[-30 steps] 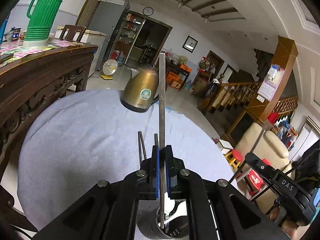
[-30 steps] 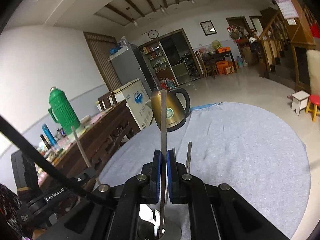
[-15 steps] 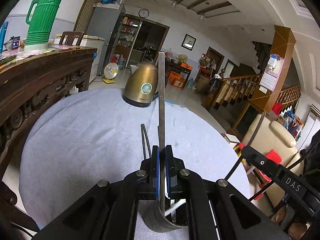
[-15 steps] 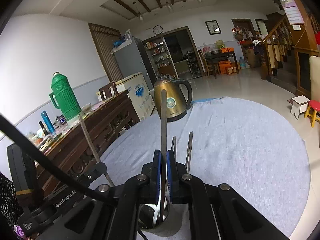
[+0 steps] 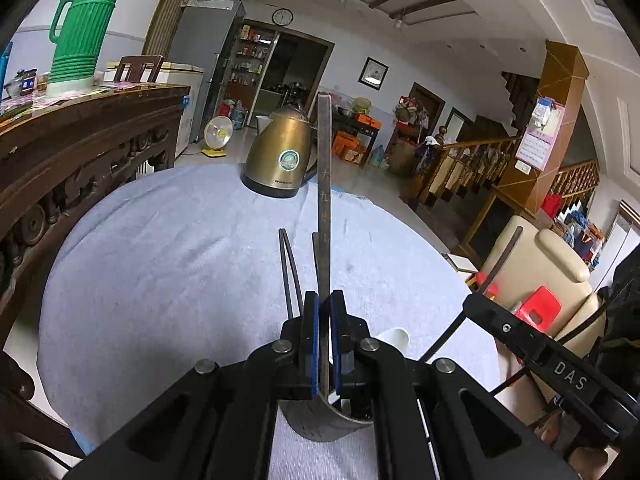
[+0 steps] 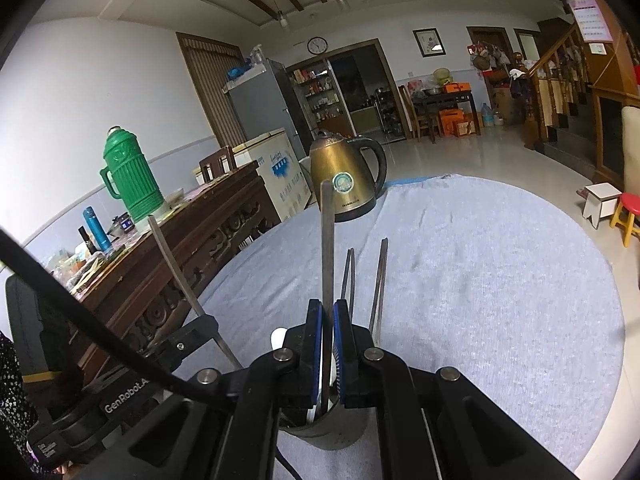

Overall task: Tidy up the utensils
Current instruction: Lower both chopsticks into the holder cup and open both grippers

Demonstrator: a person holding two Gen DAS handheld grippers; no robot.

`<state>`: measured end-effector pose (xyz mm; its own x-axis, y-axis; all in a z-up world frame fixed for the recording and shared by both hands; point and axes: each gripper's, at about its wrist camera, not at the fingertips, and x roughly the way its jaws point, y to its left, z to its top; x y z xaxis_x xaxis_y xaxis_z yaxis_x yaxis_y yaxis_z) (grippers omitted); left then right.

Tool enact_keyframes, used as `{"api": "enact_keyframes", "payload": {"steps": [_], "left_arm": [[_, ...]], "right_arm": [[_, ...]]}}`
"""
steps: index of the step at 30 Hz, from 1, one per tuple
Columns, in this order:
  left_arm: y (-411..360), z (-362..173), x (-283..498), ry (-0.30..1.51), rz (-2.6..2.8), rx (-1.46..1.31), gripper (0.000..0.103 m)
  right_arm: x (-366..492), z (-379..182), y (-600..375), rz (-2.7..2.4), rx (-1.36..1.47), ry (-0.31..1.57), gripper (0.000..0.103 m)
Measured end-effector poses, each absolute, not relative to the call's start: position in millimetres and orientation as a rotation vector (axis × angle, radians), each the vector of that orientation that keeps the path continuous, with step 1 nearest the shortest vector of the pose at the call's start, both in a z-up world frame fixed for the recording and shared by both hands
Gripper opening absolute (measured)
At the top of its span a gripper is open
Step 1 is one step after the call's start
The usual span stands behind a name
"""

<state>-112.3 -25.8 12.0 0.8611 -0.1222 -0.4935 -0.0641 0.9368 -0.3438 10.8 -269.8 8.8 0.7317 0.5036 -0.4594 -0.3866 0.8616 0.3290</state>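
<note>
My left gripper (image 5: 324,322) is shut on a flat steel utensil handle (image 5: 324,184) that stands upright, its lower end inside a grey metal holder cup (image 5: 320,424) under the jaws. Dark chopsticks (image 5: 289,268) stick out of the cup. My right gripper (image 6: 327,330) is shut on another steel utensil handle (image 6: 327,248), also upright with its lower end in the same cup (image 6: 324,428). Chopsticks (image 6: 349,276) and a further steel handle (image 6: 379,284) stand in it. A white spoon (image 5: 394,338) shows beside the cup.
The cup stands on a round table with a blue-grey cloth (image 6: 500,280). A brass electric kettle (image 5: 280,160) sits at the far edge. A dark wooden sideboard (image 5: 80,140) with a green thermos (image 5: 86,28) is to the left. Each gripper shows in the other's view.
Both grippers have pulled back and up a little while still gripping their utensils over the cup. More of the cup and the table shows below the jaws.
</note>
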Motion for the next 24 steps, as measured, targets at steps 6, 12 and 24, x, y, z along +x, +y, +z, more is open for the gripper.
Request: {"api": "enact_keyframes", "payload": {"steps": [6,12,24], "left_arm": [[-28.6,8.5,-114.6,0.553,-0.042,-0.351,0.005],[-31.1,4.2,-117.8,0.57,-0.047,-0.348,0.005],[-33.5,1.5,-120.7,0.594,-0.059,-0.345,0.005]], "right_arm": [[11.5,6.2,-269.3,0.492,0.219,0.576,0.006],[9.3,3.7,-268.0,0.494,0.214,0.583,0.006],[5.6,0.6,-265.6,0.49,0.209,0.584,0.007]]}}
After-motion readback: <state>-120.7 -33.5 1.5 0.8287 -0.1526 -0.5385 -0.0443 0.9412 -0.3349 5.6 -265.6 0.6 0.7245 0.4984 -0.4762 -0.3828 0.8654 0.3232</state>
